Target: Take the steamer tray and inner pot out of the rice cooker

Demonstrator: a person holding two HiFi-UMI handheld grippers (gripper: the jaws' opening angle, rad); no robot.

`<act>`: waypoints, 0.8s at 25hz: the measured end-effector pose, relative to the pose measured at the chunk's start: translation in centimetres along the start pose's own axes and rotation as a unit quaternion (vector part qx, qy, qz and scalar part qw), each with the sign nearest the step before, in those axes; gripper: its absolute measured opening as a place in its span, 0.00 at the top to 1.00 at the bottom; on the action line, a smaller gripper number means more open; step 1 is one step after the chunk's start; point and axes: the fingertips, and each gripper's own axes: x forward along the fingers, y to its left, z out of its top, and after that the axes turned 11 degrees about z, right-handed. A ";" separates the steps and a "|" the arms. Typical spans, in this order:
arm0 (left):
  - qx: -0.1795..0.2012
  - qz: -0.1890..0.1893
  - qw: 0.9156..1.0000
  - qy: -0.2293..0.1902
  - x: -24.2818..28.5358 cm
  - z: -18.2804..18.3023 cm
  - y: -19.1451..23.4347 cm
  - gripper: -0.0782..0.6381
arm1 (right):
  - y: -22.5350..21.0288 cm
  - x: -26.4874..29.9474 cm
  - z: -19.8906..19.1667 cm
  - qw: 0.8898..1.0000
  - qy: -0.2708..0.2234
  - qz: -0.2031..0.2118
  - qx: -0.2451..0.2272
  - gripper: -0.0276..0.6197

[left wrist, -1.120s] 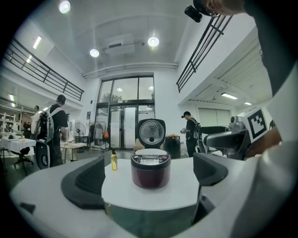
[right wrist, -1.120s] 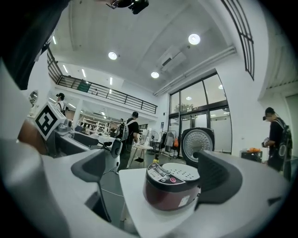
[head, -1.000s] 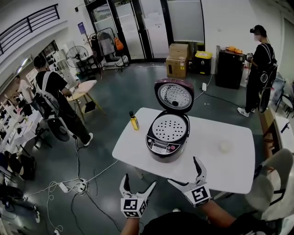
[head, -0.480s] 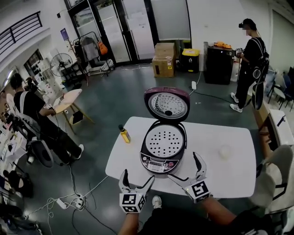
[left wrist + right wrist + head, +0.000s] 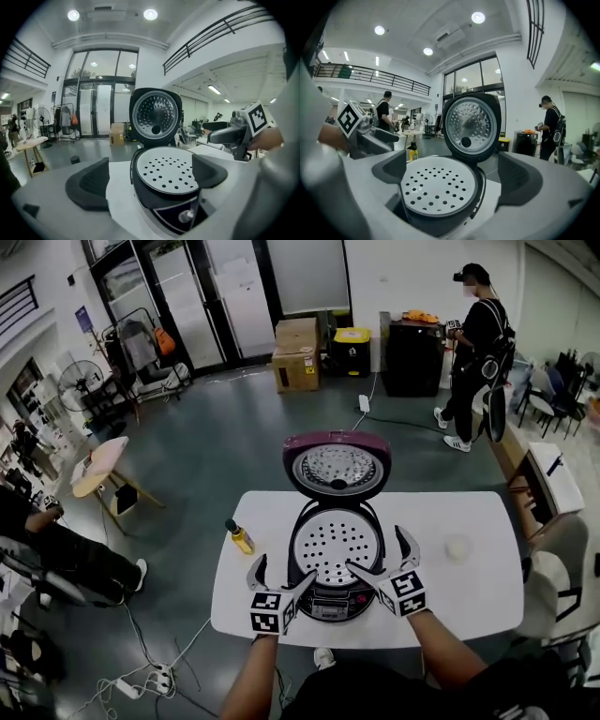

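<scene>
Grey floor (image 5: pixel 216 446) of a large hall is seen around a white bench (image 5: pixel 469 601). At far left a small wooden table (image 5: pixel 98 463) is noted, well apart from the bench. On the bench's left part a yellow bottle (image 5: pixel 239 538) with a dark cap is stood upright, near the rice cooker (image 5: pixel 323 607) but apart from it.

The left gripper (image 5: pixel 281 576) is held at the cooker's front left. Its jaws are spread wide and have just been drawn in slightly. Nothing is clamped: the cooker's front is seen in the gap, with both pads clear of it.

The cooker is placed mid-bench with its maroon lid (image 5: pixel 337 465) raised upright at the back. The perforated steamer tray (image 5: pixel 333 540) is seated level in the cooker's mouth; the inner pot is hidden beneath it.

The right gripper (image 5: pixel 377 551) is held at the cooker's front right. Its jaws are wide apart and empty, with the cooker's right rim seen between them and no pad pressed on it.

A small white round object (image 5: pixel 457 547) is recorded on the bench's right part. A standing person (image 5: pixel 473 343) is seen far right at the back.
</scene>
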 end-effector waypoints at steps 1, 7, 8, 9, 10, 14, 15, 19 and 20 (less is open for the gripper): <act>0.008 -0.007 1.000 0.013 1.5 -0.1 0.5 0.13 | -0.7 1.1 -0.7 1.000 0.018 -0.004 0.008 0.05; 0.057 -0.058 0.992 0.092 9.2 -1.0 2.0 0.20 | -4.5 6.3 -5.0 0.991 0.130 -0.010 0.026 0.05; 0.070 -0.069 0.990 0.105 10.2 -1.4 1.8 0.23 | -4.9 6.8 -5.6 0.989 0.146 -0.006 0.022 0.05; 0.084 -0.078 0.987 0.116 11.2 -1.9 1.5 0.24 | -5.2 7.4 -6.3 0.986 0.165 -0.002 0.014 0.06; 0.096 -0.085 0.984 0.125 12.0 -2.2 1.3 0.25 | -5.3 8.0 -7.1 0.983 0.185 0.003 0.004 0.06; 0.135 -0.112 0.976 0.129 14.0 -2.5 0.6 0.32 | -5.4 9.8 -9.0 0.969 0.244 0.015 -0.033 0.15; 0.150 -0.116 0.974 0.124 14.1 -2.2 0.4 0.33 | -5.5 10.0 -9.1 0.966 0.255 0.015 -0.043 0.19; 0.197 -0.123 0.966 0.117 14.9 -1.9 0.3 0.40 | -5.8 10.6 -9.5 0.952 0.296 0.015 -0.075 0.36; 0.197 -0.126 0.964 0.124 15.0 -2.3 0.4 0.42 | -5.8 10.8 -9.9 0.949 0.307 0.018 -0.075 0.38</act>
